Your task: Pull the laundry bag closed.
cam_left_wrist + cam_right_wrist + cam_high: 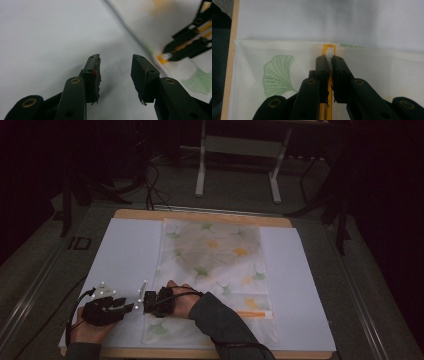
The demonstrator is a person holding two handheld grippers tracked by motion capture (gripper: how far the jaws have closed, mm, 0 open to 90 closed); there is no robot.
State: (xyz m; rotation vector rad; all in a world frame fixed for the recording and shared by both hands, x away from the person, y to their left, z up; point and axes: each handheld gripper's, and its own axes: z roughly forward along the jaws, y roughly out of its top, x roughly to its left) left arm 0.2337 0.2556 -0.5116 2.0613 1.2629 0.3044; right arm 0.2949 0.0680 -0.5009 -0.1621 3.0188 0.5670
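Right tool (330,62) pinched narrow on white zipper pull (330,52) at end of orange zipper (325,110), ahead of its tips, near edge of white mesh laundry bag with green leaf print (277,72). Grip likely set to draw zipper along.

Left tool (115,75) wide, nothing between pads, over white sheet on bench (50,37); bag edge off to its right, probably ready to pin fabric.
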